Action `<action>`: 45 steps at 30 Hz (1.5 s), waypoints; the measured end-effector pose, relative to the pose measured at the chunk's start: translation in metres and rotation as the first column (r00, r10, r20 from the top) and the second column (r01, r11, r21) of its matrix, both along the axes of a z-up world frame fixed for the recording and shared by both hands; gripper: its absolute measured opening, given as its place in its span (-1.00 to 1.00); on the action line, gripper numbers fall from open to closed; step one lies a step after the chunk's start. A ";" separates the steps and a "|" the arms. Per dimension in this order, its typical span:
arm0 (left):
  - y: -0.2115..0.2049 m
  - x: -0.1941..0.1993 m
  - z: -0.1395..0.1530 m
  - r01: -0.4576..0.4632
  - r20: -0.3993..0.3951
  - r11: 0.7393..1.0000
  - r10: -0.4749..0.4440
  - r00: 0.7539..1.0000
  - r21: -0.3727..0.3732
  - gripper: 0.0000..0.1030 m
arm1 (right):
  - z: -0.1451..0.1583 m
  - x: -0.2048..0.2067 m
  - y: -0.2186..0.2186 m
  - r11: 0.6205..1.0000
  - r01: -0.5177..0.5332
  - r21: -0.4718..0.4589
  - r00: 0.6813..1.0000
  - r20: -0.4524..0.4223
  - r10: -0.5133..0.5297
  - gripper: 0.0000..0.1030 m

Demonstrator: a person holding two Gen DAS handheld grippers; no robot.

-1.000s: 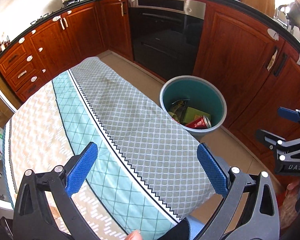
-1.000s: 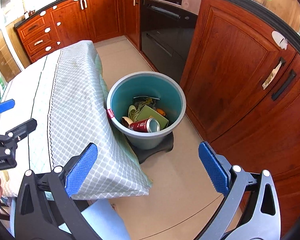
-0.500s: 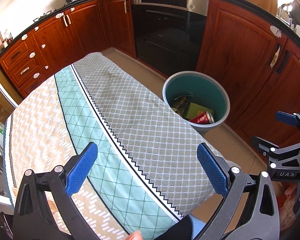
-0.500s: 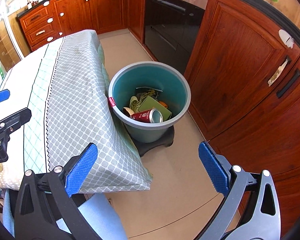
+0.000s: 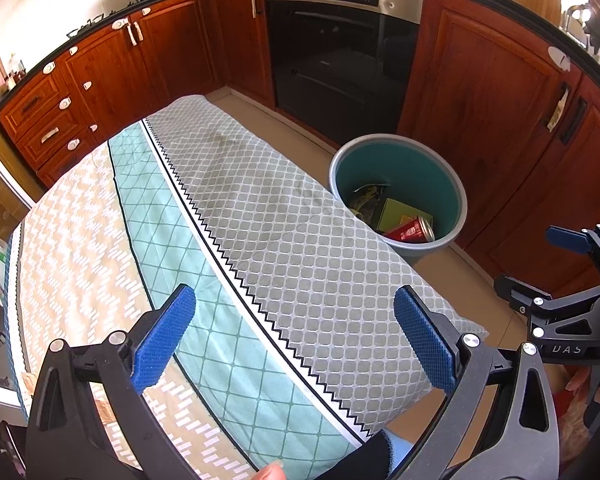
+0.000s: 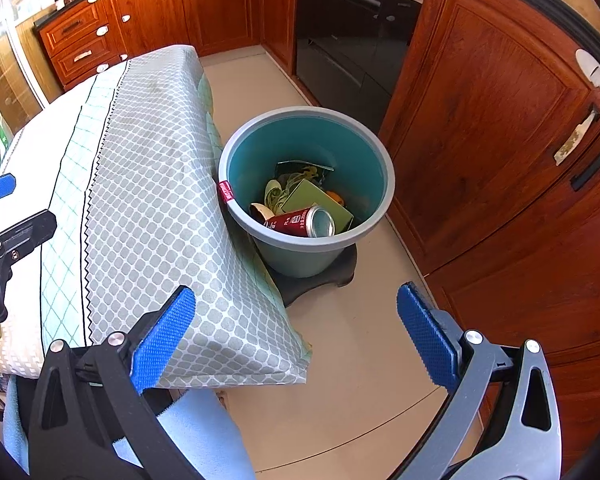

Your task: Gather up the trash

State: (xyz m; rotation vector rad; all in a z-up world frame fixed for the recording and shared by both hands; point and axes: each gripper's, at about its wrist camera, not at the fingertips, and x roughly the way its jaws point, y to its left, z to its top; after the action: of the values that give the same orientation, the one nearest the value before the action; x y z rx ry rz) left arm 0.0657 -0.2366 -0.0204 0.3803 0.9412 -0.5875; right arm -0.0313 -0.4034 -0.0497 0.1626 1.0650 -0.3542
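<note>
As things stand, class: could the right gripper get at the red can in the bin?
Probably yes. The right gripper is open and empty, the bin has no lid, and the red can lies on top of the other trash. Nothing stands between them.

The cloth-covered surface [image 5: 260,216] lies bare from edge to edge, with open room above it for the left gripper [image 5: 296,336], whose fingers [image 5: 164,332] stand wide apart with nothing between them. The bin [image 6: 256,222] stands on the floor [image 6: 356,344], touching the cloth's hanging edge, its mouth open from above but its bottom filled by a red can [image 6: 300,222], a green carton [image 6: 320,200] and scraps. Between bin and wooden cabinets [image 6: 492,128] runs a narrow strip of bare floor; the right gripper [image 6: 296,332] hangs empty and spread over the wider floor in front.
</note>
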 end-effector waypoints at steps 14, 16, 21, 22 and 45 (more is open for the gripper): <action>0.003 0.001 0.002 -0.012 0.006 1.000 0.012 1.000 -0.003 0.93 | 0.002 0.003 0.003 1.000 -0.015 -0.002 1.000 0.001 0.015 0.88; 0.004 0.001 0.003 -0.013 0.005 1.000 0.013 1.000 -0.005 0.93 | 0.003 0.004 0.004 1.000 -0.018 -0.004 1.000 0.002 0.018 0.88; 0.005 0.000 0.005 -0.015 0.009 1.000 0.015 1.000 -0.005 0.93 | 0.005 0.005 0.006 1.000 -0.021 -0.006 1.000 0.003 0.021 0.88; 0.005 0.000 0.005 -0.015 0.010 1.000 0.015 1.000 -0.005 0.93 | 0.005 0.005 0.006 1.000 -0.021 -0.006 1.000 0.003 0.021 0.88; 0.009 -0.001 0.006 -0.042 0.008 0.999 0.042 0.999 -0.006 0.93 | 0.009 0.006 0.010 0.999 -0.045 -0.011 0.999 0.006 0.045 0.88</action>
State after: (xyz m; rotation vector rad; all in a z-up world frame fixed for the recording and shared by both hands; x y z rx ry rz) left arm 0.0650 -0.2279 -0.0148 0.3568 0.9372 -0.5492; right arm -0.0253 -0.3932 -0.0412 0.1298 1.0587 -0.3184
